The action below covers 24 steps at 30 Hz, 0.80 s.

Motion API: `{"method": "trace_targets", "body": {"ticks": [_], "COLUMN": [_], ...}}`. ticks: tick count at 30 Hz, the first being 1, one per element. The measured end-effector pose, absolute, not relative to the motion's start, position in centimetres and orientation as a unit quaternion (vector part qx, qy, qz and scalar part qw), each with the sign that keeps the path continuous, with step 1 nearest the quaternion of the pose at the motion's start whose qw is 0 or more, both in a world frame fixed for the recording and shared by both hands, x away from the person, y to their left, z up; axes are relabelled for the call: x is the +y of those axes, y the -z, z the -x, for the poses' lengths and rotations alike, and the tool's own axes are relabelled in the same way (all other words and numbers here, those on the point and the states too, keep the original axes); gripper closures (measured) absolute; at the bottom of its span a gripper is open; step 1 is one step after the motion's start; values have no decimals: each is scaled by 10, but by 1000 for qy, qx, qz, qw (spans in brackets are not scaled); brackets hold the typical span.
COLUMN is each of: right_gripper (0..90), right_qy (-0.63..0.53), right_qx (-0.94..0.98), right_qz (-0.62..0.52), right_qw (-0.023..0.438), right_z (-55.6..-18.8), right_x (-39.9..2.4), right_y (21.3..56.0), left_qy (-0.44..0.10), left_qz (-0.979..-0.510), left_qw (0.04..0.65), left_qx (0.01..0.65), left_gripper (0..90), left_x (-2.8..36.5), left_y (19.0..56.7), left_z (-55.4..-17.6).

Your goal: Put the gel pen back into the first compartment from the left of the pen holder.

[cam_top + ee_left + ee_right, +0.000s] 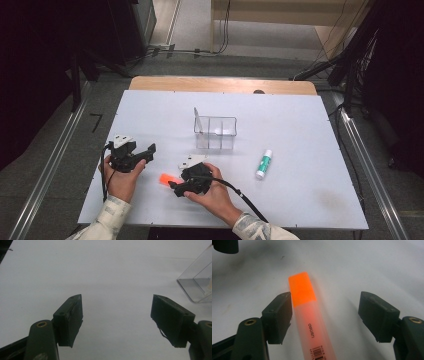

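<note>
The right hand-held gripper [325,315] stands wide open with its jaws on either side of an orange highlighter [312,320], gripping nothing yet; the left jaw sits just beside the barrel, close to where the bright cap meets the paler body, while the right jaw stands well apart. The highlighter lies flat on the white desk [300,190], near the front edge and a little left of centre, its orange cap [165,179] poking out to the left of the right hand-held gripper [175,186]. To do the grasp well, it seems best to shift the right hand-held gripper slightly so the barrel sits midway between the jaws, settle low enough that the pads meet the round body squarely, then close across it, not on the cap. The left hand-held gripper [117,320] is also wide open and empty, held over bare desk to the left. Farther off stands a clear divided organiser [216,132], with a glue stick [264,164] to its right.
</note>
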State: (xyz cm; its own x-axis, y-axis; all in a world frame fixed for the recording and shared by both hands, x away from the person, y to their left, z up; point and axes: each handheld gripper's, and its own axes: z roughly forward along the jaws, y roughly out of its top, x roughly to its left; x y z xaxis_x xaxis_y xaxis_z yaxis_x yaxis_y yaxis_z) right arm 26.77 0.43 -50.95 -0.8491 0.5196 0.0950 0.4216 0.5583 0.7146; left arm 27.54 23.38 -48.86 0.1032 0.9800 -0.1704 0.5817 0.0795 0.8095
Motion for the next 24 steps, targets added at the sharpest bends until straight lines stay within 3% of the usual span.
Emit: {"method": "trace_targets", "body": {"ticks": [24], "right_gripper": [324], "right_qy": [-380], "right_qx": [886], "right_qz": [-250], "right_qw": [91], "right_z": [-261], "right_x": [12], "right_y": [515], "left_qy": [-252], "left_qz": [-631], "left_qw": [393], "left_qx": [620], "left_gripper": [260], "left_x": [234], "left_y": [489], "left_z": [-275]}}
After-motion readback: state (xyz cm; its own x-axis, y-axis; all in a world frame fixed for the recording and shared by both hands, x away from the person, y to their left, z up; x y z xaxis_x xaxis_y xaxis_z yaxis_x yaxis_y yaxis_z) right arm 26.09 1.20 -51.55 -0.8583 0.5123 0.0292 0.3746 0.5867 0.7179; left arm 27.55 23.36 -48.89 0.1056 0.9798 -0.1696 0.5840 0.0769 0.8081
